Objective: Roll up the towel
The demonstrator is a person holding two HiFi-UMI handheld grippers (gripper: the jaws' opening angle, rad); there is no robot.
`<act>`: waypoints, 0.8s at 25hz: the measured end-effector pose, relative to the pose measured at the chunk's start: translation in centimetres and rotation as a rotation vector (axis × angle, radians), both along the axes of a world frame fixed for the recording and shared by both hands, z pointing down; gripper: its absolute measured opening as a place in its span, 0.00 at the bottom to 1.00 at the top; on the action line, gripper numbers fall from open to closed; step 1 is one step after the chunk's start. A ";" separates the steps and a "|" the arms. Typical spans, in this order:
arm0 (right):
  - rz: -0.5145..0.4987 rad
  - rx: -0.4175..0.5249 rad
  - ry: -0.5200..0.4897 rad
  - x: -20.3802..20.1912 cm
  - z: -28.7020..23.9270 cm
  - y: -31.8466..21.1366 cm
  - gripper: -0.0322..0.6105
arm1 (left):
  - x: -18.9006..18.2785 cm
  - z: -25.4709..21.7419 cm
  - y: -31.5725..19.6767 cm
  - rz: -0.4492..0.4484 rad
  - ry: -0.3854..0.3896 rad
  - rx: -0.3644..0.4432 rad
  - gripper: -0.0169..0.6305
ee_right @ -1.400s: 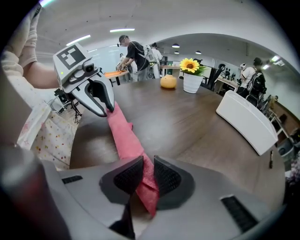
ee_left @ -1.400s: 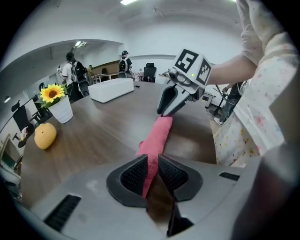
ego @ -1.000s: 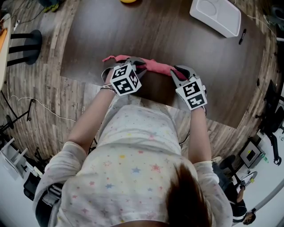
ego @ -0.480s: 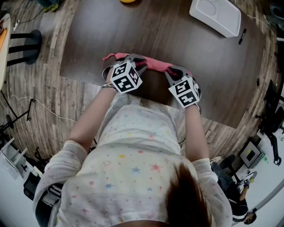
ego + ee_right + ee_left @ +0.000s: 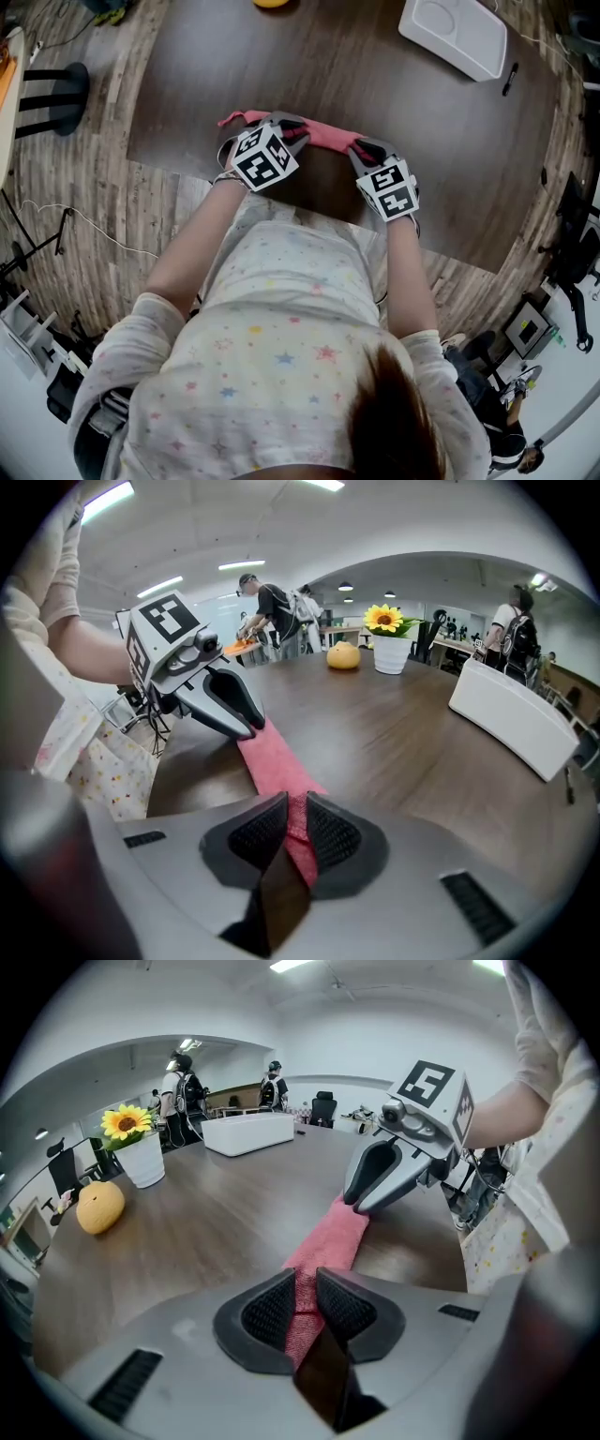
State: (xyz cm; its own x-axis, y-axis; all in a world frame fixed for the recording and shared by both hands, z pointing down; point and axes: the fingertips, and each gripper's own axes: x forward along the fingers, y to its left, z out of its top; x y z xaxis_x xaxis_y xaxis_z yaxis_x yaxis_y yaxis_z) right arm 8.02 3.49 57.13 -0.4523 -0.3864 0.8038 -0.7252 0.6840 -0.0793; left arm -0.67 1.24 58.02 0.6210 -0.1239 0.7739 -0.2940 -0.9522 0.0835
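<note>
Towel (image 5: 326, 137): pink-red cloth, gathered into one long narrow strip. Lies along the dark wood worktop (image 5: 375, 75), close to the person's edge. Pinched near each end, in the left gripper (image 5: 307, 1302) and the right gripper (image 5: 295, 829). A short crumpled tail sticks out beyond the left one.
</note>
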 end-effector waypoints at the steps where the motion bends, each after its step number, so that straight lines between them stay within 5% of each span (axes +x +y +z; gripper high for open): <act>1: 0.002 0.001 -0.002 0.0 0.1 0.0 0.15 | 0.0 0.0 0.0 -0.002 0.002 0.001 0.14; 14: 0.020 0.002 -0.029 -0.4 -0.5 -0.4 0.18 | -0.1 0.1 0.1 0.027 -0.010 0.070 0.11; 20: 0.091 0.093 -0.083 0.5 -4.1 -1.2 0.18 | -0.6 -2.4 -0.3 -0.044 0.066 0.093 0.11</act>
